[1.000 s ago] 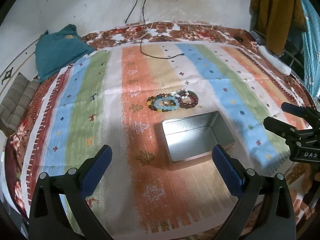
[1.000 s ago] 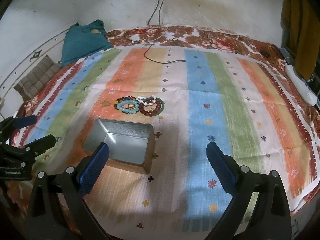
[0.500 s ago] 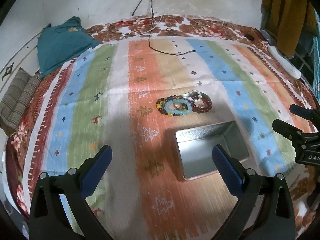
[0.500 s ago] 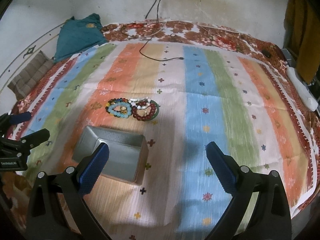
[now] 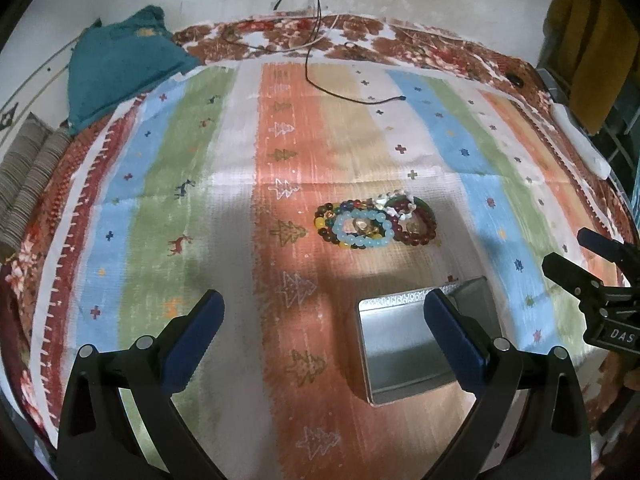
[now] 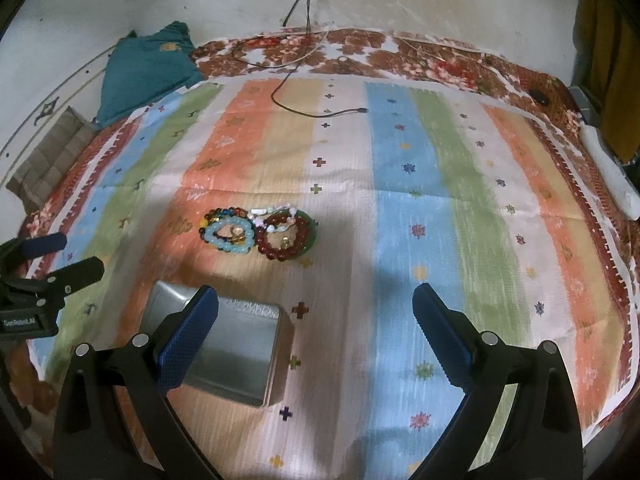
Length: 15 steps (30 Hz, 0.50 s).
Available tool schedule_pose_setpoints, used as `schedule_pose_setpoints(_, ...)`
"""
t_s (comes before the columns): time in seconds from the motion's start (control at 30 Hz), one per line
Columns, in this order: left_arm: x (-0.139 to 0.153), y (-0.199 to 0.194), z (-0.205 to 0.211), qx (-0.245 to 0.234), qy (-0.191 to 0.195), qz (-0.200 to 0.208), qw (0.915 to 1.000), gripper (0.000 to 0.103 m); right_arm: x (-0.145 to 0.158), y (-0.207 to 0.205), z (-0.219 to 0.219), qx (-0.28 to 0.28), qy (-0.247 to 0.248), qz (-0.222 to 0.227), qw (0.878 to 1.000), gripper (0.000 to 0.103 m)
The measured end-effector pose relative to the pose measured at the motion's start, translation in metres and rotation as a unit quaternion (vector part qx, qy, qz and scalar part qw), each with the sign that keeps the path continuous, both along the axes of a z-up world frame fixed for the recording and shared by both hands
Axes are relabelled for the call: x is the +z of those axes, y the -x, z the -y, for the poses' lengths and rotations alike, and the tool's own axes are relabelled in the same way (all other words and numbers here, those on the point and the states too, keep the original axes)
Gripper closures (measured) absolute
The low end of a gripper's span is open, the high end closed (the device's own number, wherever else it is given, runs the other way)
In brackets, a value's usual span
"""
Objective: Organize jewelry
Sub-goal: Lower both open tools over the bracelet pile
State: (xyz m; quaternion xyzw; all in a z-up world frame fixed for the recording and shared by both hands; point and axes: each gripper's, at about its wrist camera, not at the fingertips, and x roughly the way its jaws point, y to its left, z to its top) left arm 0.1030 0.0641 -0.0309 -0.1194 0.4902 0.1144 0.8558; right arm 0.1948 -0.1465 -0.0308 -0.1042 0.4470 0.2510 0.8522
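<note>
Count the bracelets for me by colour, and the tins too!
Light blue bracelet: 1
Dark red bracelet: 1
Many-coloured bracelet: 1
Green bangle: 1
White bead strand: 1
Metal tin: 1
Total: 6

Pastel-striped cloth (image 5: 248, 208), pale-blue bracelet (image 5: 362, 229), silver tin (image 5: 404, 356)

Wide bare cloth (image 6: 420, 208) is lying open on the bed to the right of the bracelets (image 6: 260, 234). The open tin (image 6: 232, 352) is sitting near them on the near side, and a black cable (image 6: 316, 114) is crossing the far part.
</note>
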Motion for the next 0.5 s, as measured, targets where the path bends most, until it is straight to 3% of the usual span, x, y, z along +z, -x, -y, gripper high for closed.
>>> schedule_pose_setpoints(0.5,-0.025,-0.034,-0.010,0.004,0.026,-0.035,0.9990,0.006,-0.010,-0.039,-0.023,0.006,0.004,-0.011,1.000,0.004)
